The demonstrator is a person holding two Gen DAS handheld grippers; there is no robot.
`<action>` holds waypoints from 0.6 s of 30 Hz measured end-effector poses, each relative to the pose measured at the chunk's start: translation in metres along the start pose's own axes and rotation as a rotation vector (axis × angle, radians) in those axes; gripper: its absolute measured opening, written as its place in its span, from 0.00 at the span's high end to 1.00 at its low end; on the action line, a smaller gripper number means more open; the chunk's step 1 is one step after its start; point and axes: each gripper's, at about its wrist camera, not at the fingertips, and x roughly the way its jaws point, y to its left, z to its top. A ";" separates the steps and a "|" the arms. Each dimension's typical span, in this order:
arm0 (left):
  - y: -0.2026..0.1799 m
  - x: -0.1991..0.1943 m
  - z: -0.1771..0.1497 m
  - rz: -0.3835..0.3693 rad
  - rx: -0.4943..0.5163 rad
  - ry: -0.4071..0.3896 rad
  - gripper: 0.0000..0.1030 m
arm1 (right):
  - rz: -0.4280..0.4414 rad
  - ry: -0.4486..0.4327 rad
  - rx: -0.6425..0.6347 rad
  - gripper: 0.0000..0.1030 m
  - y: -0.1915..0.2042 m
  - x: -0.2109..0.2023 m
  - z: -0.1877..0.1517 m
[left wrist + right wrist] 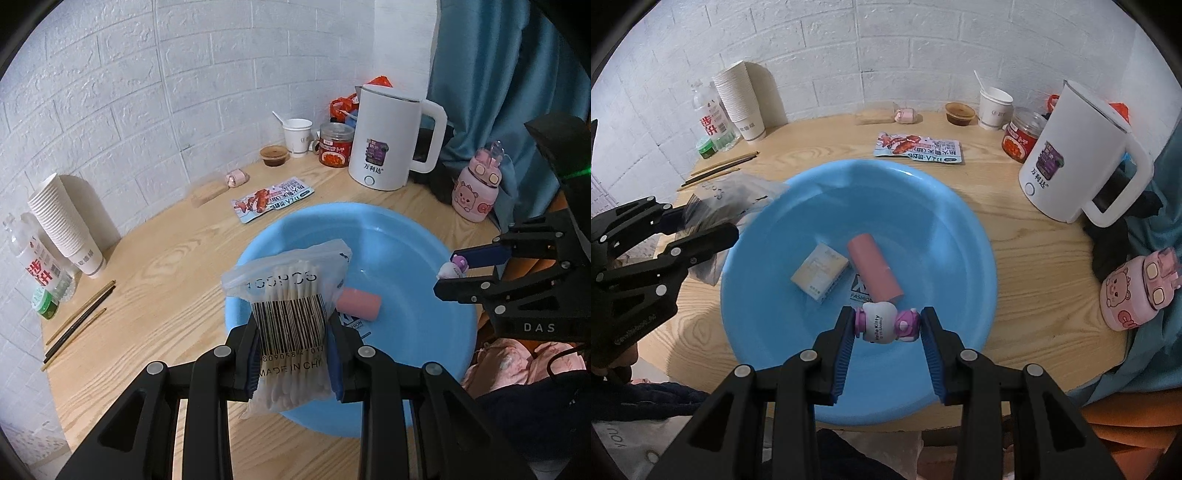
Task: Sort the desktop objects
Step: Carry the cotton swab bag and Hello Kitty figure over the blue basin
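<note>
Between the pads of the left gripper (291, 354) sits a clear bag of cotton swabs (286, 314), pinched across its barcode so it hangs upright over the near-left rim of the blue basin (960, 236), apparently poised to be dropped in. The right gripper (888, 328) is clamped on a small Hello Kitty figure (886, 323), lying sideways between the pads above the basin's near side, likely for the same reason. Already inside lie a pink cylinder (873, 267) and a small cream box (820, 271), touching or nearly so. Around the basin, a snack packet (918, 147), chopsticks (718, 171), a stack of paper cups (738, 99) and a white kettle (1071, 155) remain on the wooden table (1027, 258). From the left wrist view the bag hides the cream box, and the basin's printed label is half covered by the cylinder.
</note>
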 end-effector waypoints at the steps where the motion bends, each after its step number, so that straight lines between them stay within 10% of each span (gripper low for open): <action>1: 0.000 0.001 -0.001 -0.003 -0.001 0.003 0.73 | -0.003 0.002 0.003 0.64 -0.001 0.001 -0.001; 18: -0.002 0.014 -0.021 -0.195 0.113 0.029 0.73 | 0.003 0.032 0.002 0.64 0.001 0.006 -0.010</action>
